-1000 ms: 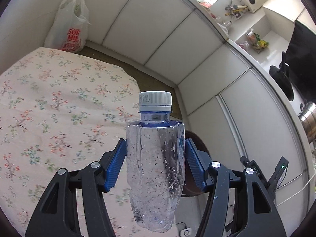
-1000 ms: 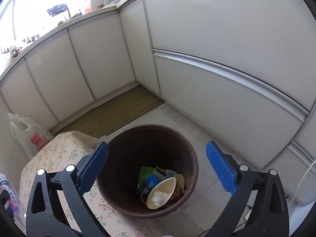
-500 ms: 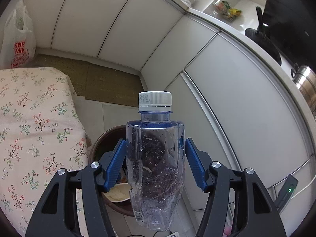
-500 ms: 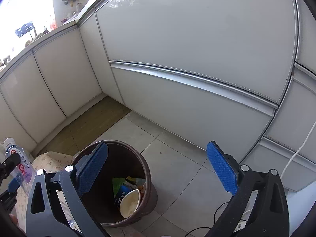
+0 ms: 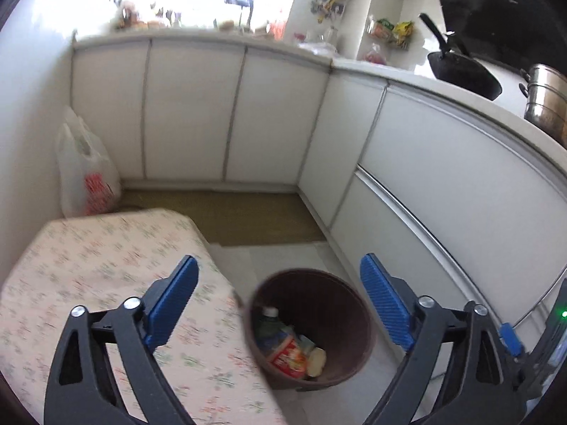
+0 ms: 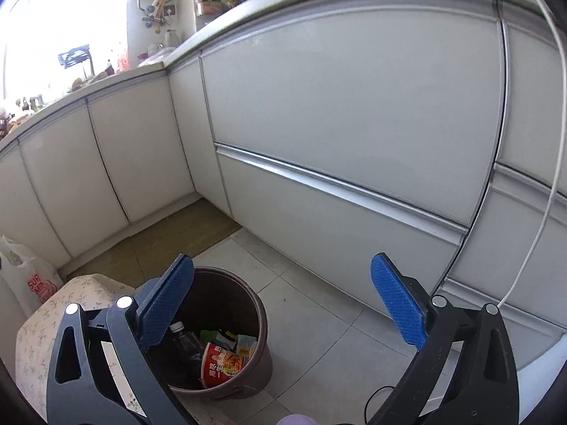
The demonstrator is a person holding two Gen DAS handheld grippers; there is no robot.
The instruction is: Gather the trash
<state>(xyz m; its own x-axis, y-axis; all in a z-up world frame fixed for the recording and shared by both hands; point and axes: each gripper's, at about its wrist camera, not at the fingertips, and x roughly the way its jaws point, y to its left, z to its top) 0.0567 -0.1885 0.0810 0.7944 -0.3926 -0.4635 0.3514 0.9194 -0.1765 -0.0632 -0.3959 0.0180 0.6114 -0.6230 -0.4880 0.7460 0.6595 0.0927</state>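
A brown round trash bin (image 5: pixel 349 304) stands on the tiled floor beside the table; it also shows in the right wrist view (image 6: pixel 244 301). Inside lie a clear plastic bottle (image 5: pixel 271 322) with a white cap, a red instant-noodle cup (image 5: pixel 288 354) and other scraps. In the right wrist view the bottle (image 6: pixel 182 343) lies next to the noodle cup (image 6: pixel 221 361). My left gripper (image 5: pixel 278 299) is open and empty above the bin. My right gripper (image 6: pixel 283 301) is open and empty, above and right of the bin.
A low table with a floral cloth (image 5: pixel 95 265) is left of the bin. A white plastic bag (image 5: pixel 85 173) leans in the corner. White cabinets (image 6: pixel 336 124) wall in the floor. A brown mat (image 5: pixel 226 212) lies behind. A white cable (image 6: pixel 545 177) hangs at right.
My left gripper has opened and let go of the bottle, which now lies in the bin. The left view has swung back toward the table. The right gripper has shifted slightly.
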